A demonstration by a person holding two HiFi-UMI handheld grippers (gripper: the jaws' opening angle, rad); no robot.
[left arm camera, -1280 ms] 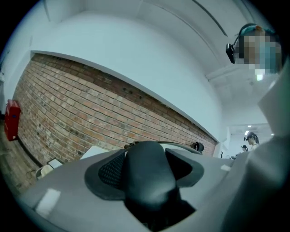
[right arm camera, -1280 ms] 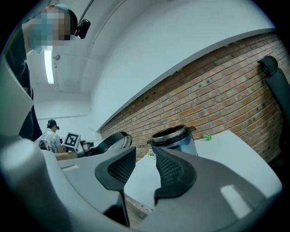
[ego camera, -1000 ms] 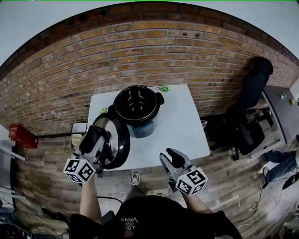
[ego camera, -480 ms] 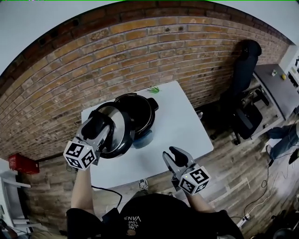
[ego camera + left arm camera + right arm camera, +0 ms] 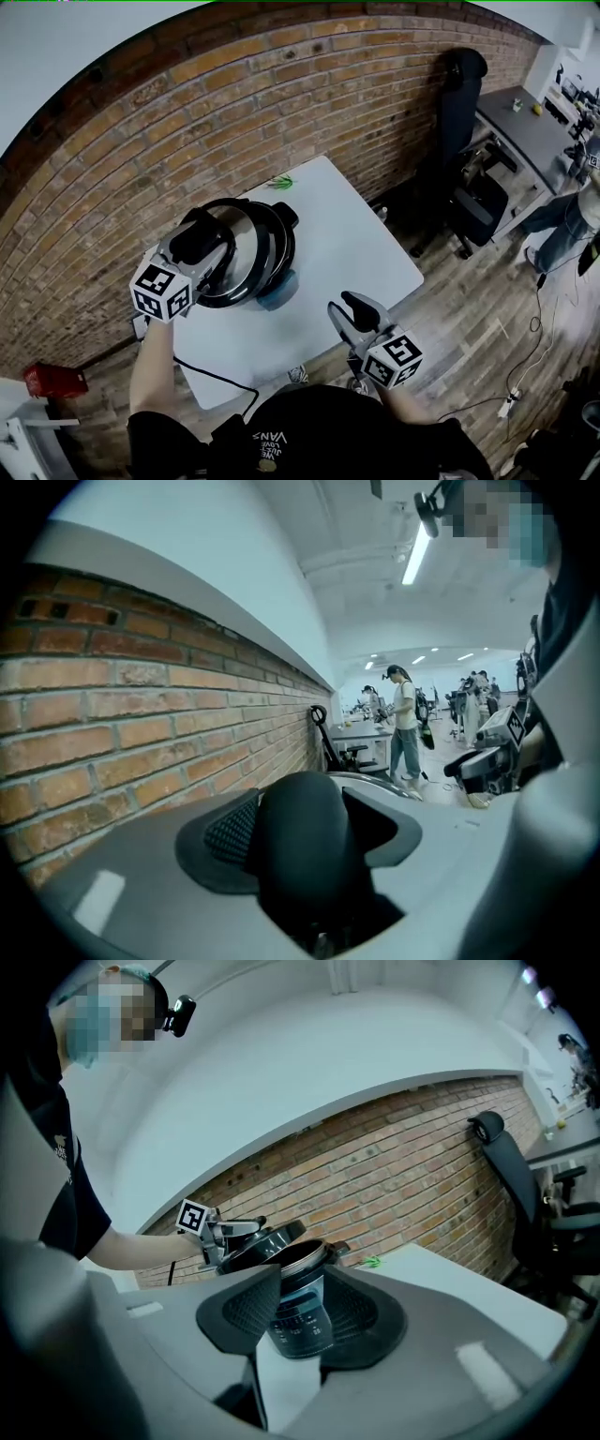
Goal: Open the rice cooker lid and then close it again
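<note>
1. Head view: a white rectangular table [image 5: 347,244] stands against a red brick wall [image 5: 234,103]. The black round rice cooker [image 5: 286,246] sits on it, on the left part near the wall.
2. Head view: the round lid [image 5: 246,261], silver with a black rim, hangs tilted over the cooker's mouth. It covers most of the mouth, and only the pot's right rim shows past it.
3. Head view: the left gripper [image 5: 208,234] comes in from the left and has the lid by its top. The right gripper [image 5: 354,305] hovers near the table's front edge, well apart from the cooker, and carries nothing.
4. Head view: a black office chair [image 5: 464,103] stands by the wall to the right of the table, on a wooden plank floor [image 5: 450,319].
5. Left gripper view: the fingers [image 5: 230,832] are clenched on the black rounded lid handle [image 5: 305,841], which fills the gap between them. The brick wall runs along the left.
6. Right gripper view: the fingers [image 5: 239,1312] are released, with nothing between them. The rice cooker shows beyond the gap, its front control panel facing this way. The lid slants above the pot and does not lie flat on the rim. The left gripper is at the lid's left side.
</note>
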